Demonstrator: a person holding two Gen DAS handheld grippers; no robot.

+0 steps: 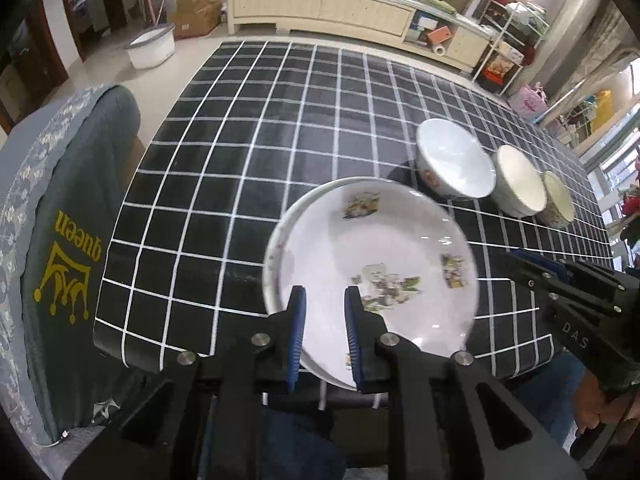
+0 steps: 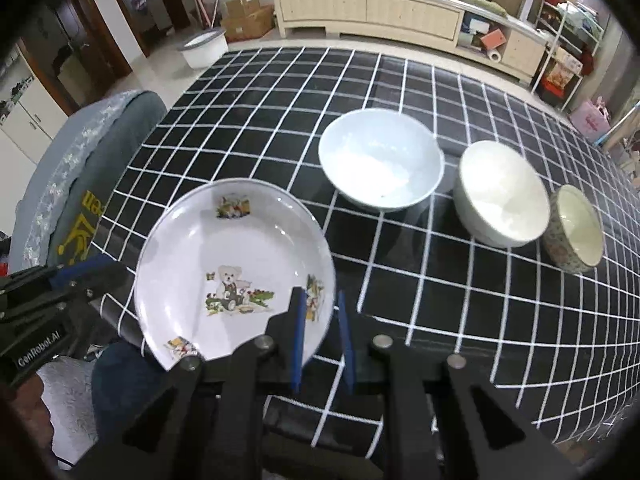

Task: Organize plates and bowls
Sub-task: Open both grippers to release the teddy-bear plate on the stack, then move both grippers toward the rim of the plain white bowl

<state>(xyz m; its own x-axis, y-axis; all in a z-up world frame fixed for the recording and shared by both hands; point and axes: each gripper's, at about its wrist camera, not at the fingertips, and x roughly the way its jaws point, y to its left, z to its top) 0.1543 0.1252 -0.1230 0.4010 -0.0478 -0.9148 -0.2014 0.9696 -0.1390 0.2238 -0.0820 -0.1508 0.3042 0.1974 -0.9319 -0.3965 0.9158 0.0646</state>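
Observation:
A white plate with cartoon bear prints [image 2: 232, 264] is held tilted above the near edge of the black checked table [image 2: 280, 120]. My right gripper [image 2: 320, 300] is shut on the plate's right rim. In the left wrist view a second plate's rim [image 1: 280, 232] shows under the printed plate [image 1: 376, 264], and my left gripper [image 1: 325, 296] straddles their near edge with its jaws a little apart. Three bowls stand in a row: a large pale blue one [image 2: 380, 160], a white one [image 2: 500, 196] and a small patterned one [image 2: 576, 228].
A chair back with a grey cover and a gold crown print [image 1: 68, 240] stands at the table's left edge. A long cream cabinet [image 2: 400, 8], a white tub [image 2: 202, 50] and cardboard boxes [image 2: 246, 16] stand on the floor beyond the table.

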